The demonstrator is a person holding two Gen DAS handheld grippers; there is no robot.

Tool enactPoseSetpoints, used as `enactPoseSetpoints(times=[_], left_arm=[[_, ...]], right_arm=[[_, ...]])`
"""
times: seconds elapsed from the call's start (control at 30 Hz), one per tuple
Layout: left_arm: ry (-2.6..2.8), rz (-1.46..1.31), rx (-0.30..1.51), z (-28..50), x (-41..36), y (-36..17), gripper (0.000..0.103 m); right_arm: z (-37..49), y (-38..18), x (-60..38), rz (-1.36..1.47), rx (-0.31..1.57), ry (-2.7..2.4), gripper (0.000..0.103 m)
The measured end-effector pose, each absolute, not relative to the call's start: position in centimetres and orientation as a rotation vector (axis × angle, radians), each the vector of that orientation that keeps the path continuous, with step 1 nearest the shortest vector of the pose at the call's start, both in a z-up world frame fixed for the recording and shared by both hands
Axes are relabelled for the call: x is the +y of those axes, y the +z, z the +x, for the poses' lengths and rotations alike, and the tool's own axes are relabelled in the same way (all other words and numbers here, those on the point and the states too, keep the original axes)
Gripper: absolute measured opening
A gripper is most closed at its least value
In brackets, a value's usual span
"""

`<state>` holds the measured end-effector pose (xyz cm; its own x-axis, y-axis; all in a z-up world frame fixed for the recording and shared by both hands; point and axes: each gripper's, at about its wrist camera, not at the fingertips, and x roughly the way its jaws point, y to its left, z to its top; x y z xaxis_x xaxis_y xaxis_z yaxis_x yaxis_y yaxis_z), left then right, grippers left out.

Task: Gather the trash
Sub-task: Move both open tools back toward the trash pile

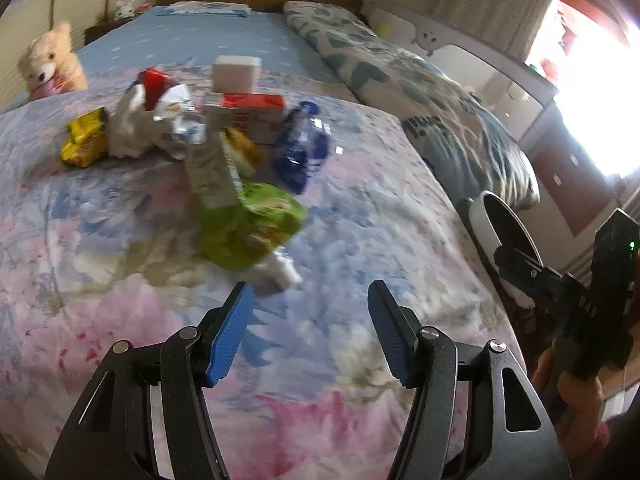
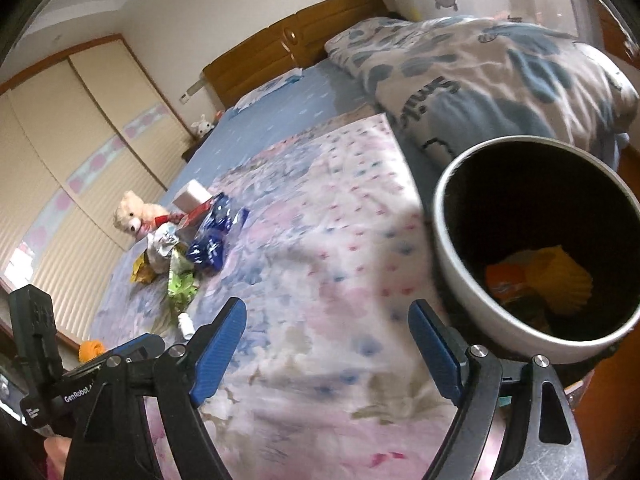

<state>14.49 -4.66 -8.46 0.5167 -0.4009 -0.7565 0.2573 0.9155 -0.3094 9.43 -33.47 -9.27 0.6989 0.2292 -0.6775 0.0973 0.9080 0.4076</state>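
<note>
Your left tongs (image 1: 310, 292) and right tongs (image 2: 326, 312) hover released over the floral bedspread (image 1: 120, 280). Trash pile (image 1: 216, 148) lies far left; bin (image 2: 452, 240) stands right, beside the bed; wardrobe (image 2: 60, 140) beyond.

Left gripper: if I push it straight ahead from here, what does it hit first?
Most likely the small white bottle lying just beyond the open left gripper, slightly toward its left finger, with the green snack bag right behind it. Depth is uncertain given the blur.
</note>
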Motion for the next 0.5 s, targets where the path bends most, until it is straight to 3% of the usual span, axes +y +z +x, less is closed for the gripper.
enactPoseSetpoints(times=[0.5], left_arm=[[-0.338,-0.233,0.971,17.6,-1.2,-9.0,0.06]], right_arm=[[14.2,-9.9,-28.8,0.417,0.832,0.162,0.085]])
